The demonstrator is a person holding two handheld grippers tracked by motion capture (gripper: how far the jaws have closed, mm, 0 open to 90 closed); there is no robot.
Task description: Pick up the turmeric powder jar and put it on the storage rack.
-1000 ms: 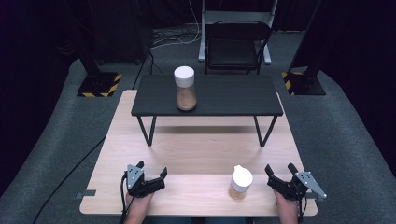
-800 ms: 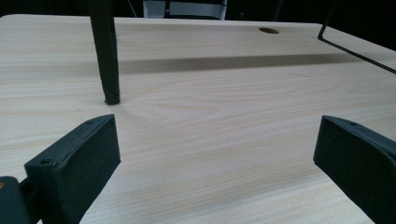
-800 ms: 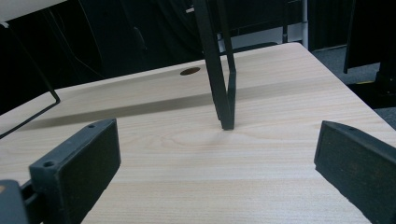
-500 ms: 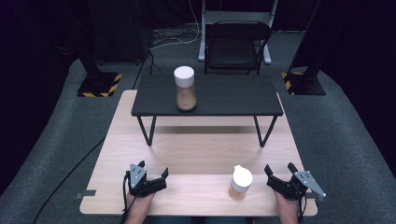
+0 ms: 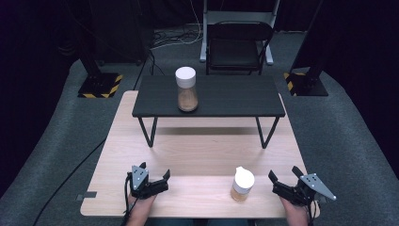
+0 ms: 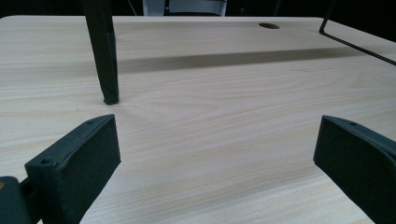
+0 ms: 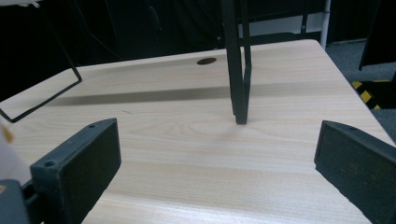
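A tall clear jar [image 5: 186, 89] with a white lid and brown contents stands on the black low shelf [image 5: 235, 96]. A smaller white-capped jar [image 5: 242, 184] stands on the wooden table [image 5: 202, 150] near its front edge. My left gripper [image 5: 155, 170] rests open at the front left, with nothing between its jaws. My right gripper [image 5: 283, 173] is open just right of the small jar, apart from it. In the left gripper view the open gripper [image 6: 217, 163] faces bare wood. In the right gripper view the gripper [image 7: 217, 163] is likewise open, and the small jar [image 7: 7, 149] is a blur at the left edge.
The shelf stands on thin black legs [image 6: 105, 56] [image 7: 238, 70] across the back half of the table. A black chair [image 5: 237, 44] and stand bases with yellow-black tape [image 5: 101, 84] sit on the grey floor behind.
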